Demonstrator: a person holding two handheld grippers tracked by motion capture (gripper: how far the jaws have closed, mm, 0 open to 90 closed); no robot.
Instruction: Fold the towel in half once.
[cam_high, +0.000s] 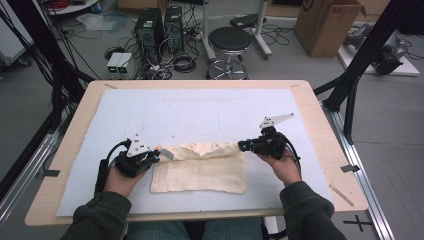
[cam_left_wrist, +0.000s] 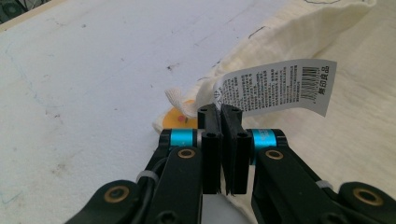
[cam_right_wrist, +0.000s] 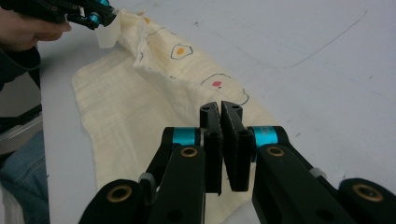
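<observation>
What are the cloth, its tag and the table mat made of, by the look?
Cloth: soft cream woven cotton or gauze, matte; visible weave, limp folds, printed eggs. Tag: thin white printed label, probably paper or synthetic; it bends. Mat: pale blue-white sheet, matte, scuffed; perhaps foam or felt.

It was a lab. Computer towers (cam_high: 159, 27), tangled cables (cam_high: 172, 62) and a stool (cam_high: 229, 40) stood behind the table (cam_high: 320, 125). A cardboard box (cam_high: 327, 25) sat nearby.
</observation>
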